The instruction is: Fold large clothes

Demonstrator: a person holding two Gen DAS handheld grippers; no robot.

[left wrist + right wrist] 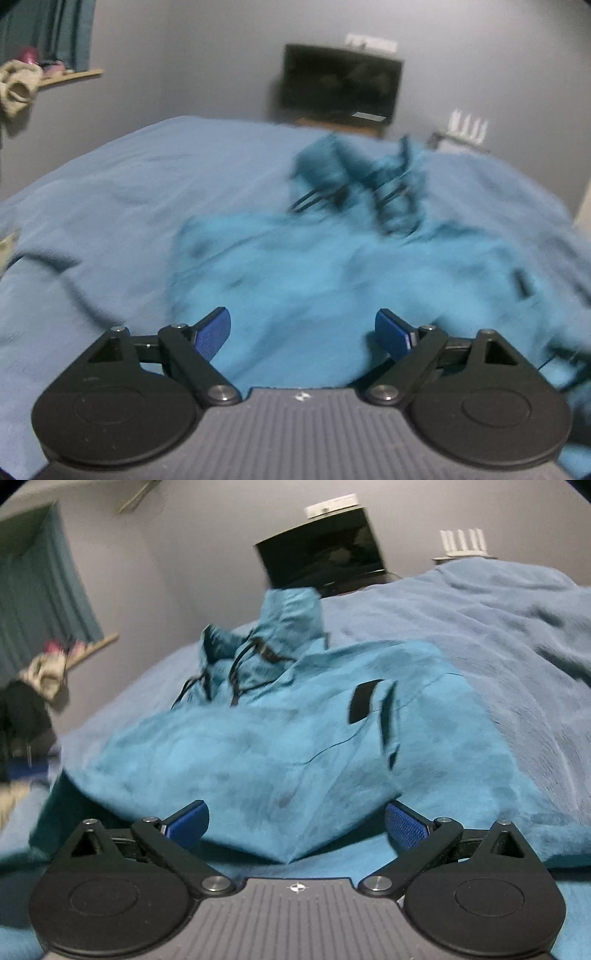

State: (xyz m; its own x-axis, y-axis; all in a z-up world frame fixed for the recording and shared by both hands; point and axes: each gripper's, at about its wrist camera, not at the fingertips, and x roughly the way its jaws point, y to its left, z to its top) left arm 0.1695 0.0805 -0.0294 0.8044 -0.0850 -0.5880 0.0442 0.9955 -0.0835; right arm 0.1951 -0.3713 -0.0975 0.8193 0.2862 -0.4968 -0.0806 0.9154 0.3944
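Left gripper (303, 332): nearest the lens, angled down over the jacket (314, 280); jaws wide apart and opening, two blue pads (212, 334), nothing pinched between them, cloth lying below the gap.

Right gripper (297, 825): also tilted down, rolled so the room leans; jaws spread wide, two blue pads (406, 829) clear of the fabric, a fold of the jacket (295, 738) hem just ahead of the gap.

Jacket: one, teal, crumpled in a heap on the bed (498, 627), hood end toward the far wall with black drawcords (236, 672); one black patch (362, 701) on its upper face, no legible text. Blurred in the left view.

Bed: one, blue blanket.

Beyond: one dark screen (341, 83) against the grey wall; one white router (463, 544) with four antennas; one teal curtain (33, 598); one wooden shelf (70, 75) with bundled cloth.

No readable writing anywhere.
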